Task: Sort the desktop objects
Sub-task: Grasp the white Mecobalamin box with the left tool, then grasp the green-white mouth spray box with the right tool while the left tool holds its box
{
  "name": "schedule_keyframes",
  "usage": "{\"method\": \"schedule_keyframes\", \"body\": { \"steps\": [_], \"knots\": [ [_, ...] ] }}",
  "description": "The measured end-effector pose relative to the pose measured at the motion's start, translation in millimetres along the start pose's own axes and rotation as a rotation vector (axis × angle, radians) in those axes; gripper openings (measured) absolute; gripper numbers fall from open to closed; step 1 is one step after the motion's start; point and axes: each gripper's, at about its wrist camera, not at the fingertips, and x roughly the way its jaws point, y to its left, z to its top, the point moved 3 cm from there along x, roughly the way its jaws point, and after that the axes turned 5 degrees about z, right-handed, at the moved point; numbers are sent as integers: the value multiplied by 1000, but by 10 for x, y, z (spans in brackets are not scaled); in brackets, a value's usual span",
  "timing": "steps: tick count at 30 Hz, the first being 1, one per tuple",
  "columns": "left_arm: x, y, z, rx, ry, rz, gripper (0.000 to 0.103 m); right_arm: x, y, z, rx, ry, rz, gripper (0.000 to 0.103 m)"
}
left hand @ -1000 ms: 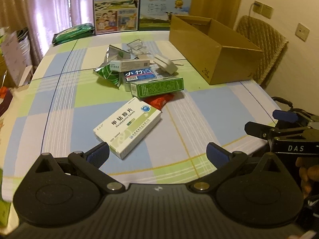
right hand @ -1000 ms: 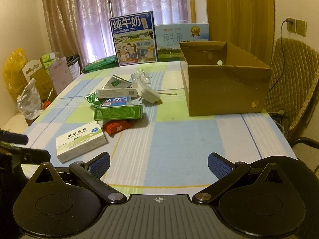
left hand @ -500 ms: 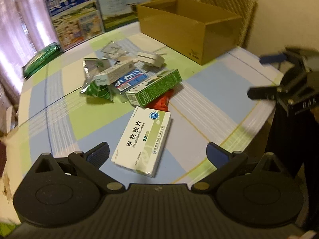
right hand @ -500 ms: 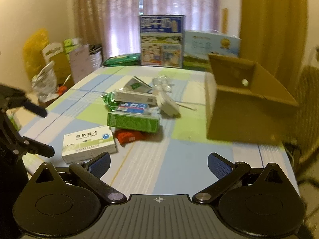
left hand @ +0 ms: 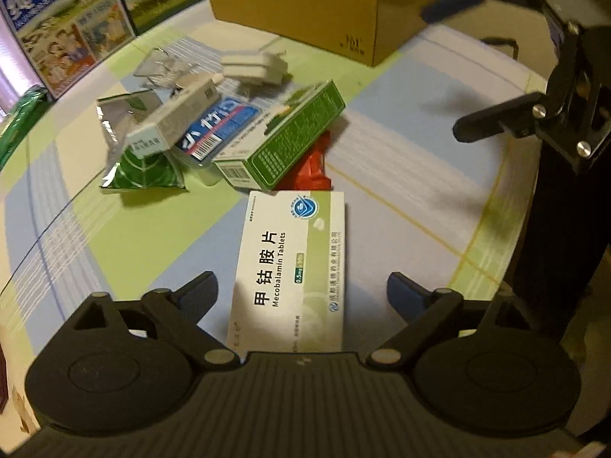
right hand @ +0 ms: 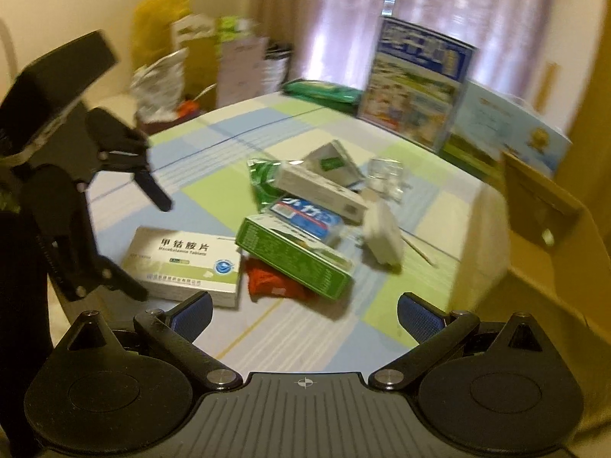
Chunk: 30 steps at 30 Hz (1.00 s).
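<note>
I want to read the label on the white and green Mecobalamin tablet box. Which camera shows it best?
The left wrist view: the white and green Mecobalamin tablet box lies close and sharp between the open left gripper fingers, its top face fully legible. The right wrist view shows it smaller, blurred and at a slant.

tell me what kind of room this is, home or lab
Most likely a home dining or living room. A table under a checked cloth carries medicine boxes such as the Mecobalamin box, curtains cover a window, and milk cartons stand at the far edge beside a cardboard box.
</note>
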Motion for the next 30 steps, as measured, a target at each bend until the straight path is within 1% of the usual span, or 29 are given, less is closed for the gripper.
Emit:
{"method": "schedule_keyframes", "body": {
  "steps": [2,5,7,9,11,14,17,18,22,27,30],
  "knots": [
    [79,11,-5,21,14,-15,87,102,1,35,-51,10,26,101],
    [174,40,-23,38,30,-33,81,282,-22,100,-112,31,77,101],
    [218,75,-35,36,42,-31,73,401,-24,150,-166,44,111,101],
    [253,125,-49,17,49,-31,69,521,-28,214,-214,54,128,101],
    [251,160,-56,11,44,-39,68,640,-46,279,-249,65,151,101],
    [239,205,-91,27,41,-37,68,817,-85,356,-282,92,199,101],
    [217,295,-151,23,43,-23,68,990,-156,403,-300,135,238,98],
    [212,339,-178,12,44,-16,68,1046,-184,412,-300,151,253,95],
    [192,493,-254,-40,43,21,68,1277,-282,431,-300,214,285,91],
    [180,546,-288,-76,24,19,68,1499,-350,434,-310,281,324,85],
    [174,547,-282,-85,21,20,68,1616,-397,430,-288,329,367,85]
  ]
}}
